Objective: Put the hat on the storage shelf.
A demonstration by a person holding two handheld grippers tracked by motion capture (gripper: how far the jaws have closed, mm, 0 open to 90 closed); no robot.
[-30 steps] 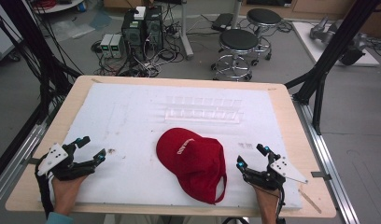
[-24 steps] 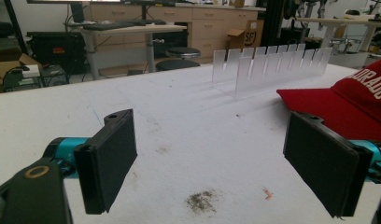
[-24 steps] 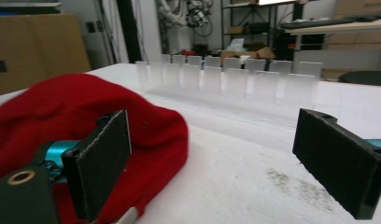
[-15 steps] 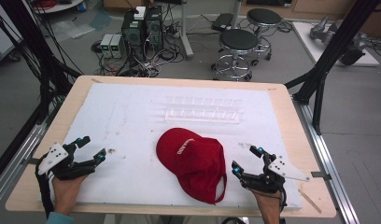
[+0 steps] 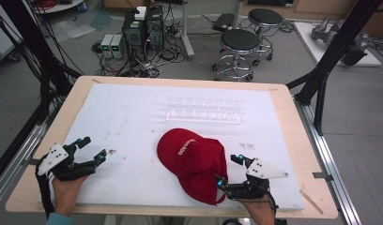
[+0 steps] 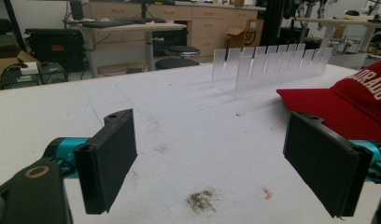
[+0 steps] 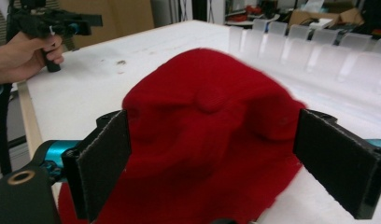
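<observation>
Red fabric baseball cap (image 5: pixel 194 159) lies on the white foam table top (image 5: pixel 133 117), near its front edge. Your right gripper (image 5: pixel 229 171), jaws spread wide, flanks its back. Your left gripper (image 5: pixel 92 149) hovers open, well apart.

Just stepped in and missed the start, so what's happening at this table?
A person holds a two-jaw gripper in each hand over a white foam-covered table. The right gripper is at the near edge of a red cap, jaws open around its back, not gripping yet. The left gripper hovers open off to the left, holding nothing. A clear slotted rack sits behind the cap.
</observation>
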